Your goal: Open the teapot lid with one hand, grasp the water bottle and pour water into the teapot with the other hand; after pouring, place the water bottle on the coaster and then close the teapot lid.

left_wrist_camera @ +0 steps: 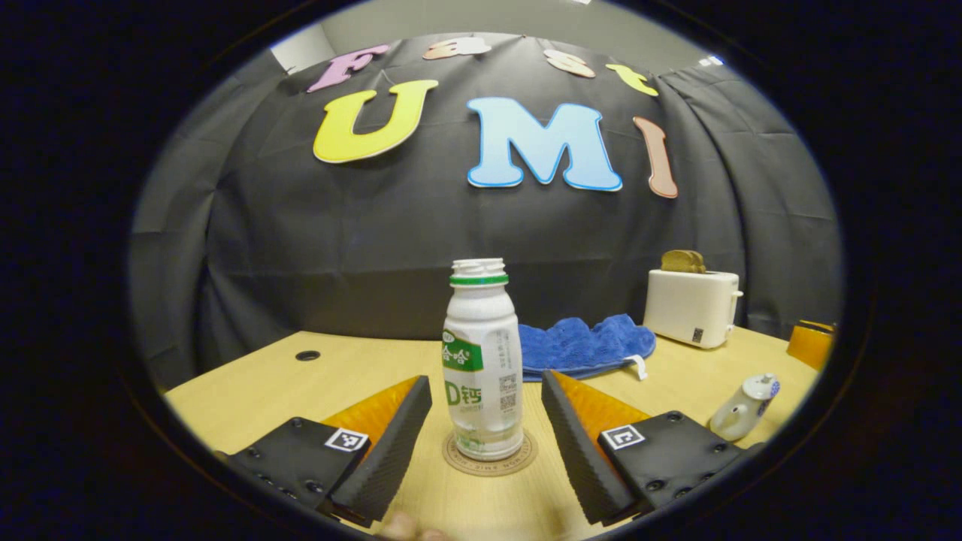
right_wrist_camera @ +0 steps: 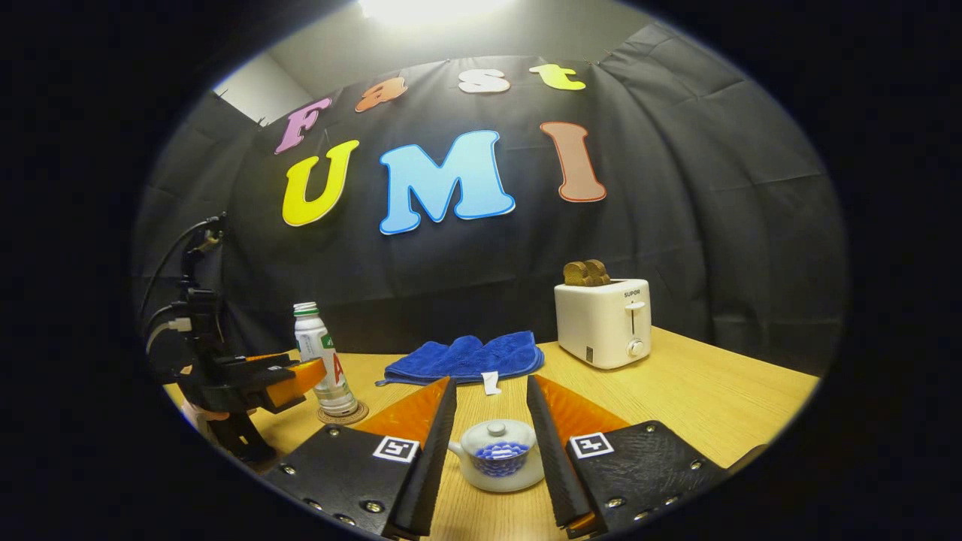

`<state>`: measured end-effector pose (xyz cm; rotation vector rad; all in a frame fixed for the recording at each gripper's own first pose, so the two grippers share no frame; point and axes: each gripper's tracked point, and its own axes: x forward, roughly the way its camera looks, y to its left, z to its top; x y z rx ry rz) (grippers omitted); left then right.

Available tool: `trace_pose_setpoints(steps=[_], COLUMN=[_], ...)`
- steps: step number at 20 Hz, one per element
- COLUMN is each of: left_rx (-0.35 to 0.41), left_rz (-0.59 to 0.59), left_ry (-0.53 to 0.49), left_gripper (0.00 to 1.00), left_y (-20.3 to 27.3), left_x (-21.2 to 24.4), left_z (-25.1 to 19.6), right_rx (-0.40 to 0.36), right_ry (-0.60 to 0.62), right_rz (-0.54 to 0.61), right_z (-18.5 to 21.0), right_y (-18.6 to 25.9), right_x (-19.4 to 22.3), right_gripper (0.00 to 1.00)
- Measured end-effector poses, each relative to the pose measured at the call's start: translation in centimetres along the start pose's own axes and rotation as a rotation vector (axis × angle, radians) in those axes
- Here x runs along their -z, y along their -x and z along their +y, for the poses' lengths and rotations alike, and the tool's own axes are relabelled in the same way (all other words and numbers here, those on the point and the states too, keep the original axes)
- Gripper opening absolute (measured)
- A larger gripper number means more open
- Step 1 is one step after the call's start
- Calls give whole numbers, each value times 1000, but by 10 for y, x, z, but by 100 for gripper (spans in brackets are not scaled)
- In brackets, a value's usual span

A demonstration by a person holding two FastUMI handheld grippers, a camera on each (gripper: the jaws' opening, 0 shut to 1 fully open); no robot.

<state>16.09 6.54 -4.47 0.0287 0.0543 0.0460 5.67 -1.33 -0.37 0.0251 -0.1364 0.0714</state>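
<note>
The white water bottle [left_wrist_camera: 481, 361] with a green label stands uncapped and upright on the round coaster [left_wrist_camera: 526, 460]. My left gripper [left_wrist_camera: 485, 379] is open, one finger on each side of the bottle with a gap on both sides. In the right gripper view the bottle [right_wrist_camera: 322, 359] and its coaster [right_wrist_camera: 353, 415] show at the left, with the left gripper [right_wrist_camera: 304, 376] beside them. The small white teapot [right_wrist_camera: 496, 458] with a blue pattern sits between the fingers of my open right gripper [right_wrist_camera: 491, 382], its lid [right_wrist_camera: 496, 432] on. In the left gripper view the teapot [left_wrist_camera: 744, 409] is at the far right.
A blue towel [left_wrist_camera: 582, 346] lies folded at the back of the wooden table [left_wrist_camera: 301, 383]. A white toaster [right_wrist_camera: 603, 319] with bread in it stands at the back right. An orange object [left_wrist_camera: 810, 344] sits at the table's far right edge.
</note>
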Motion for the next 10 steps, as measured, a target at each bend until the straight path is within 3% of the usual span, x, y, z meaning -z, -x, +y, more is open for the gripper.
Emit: trace_pose_setpoints(steps=[6, 10], left_rx=[-29, -51], left_rz=[-27, -99], left_ry=[55, 33], left_gripper=[99, 99], left_y=[74, 130], left_x=[6, -3], left_z=[-10, -21], right_rx=[16, 35], right_ry=[-28, -59], right_rz=[-58, -54], right_z=[3, 14], right_y=[15, 46], right_x=[-12, 6], right_gripper=[58, 58])
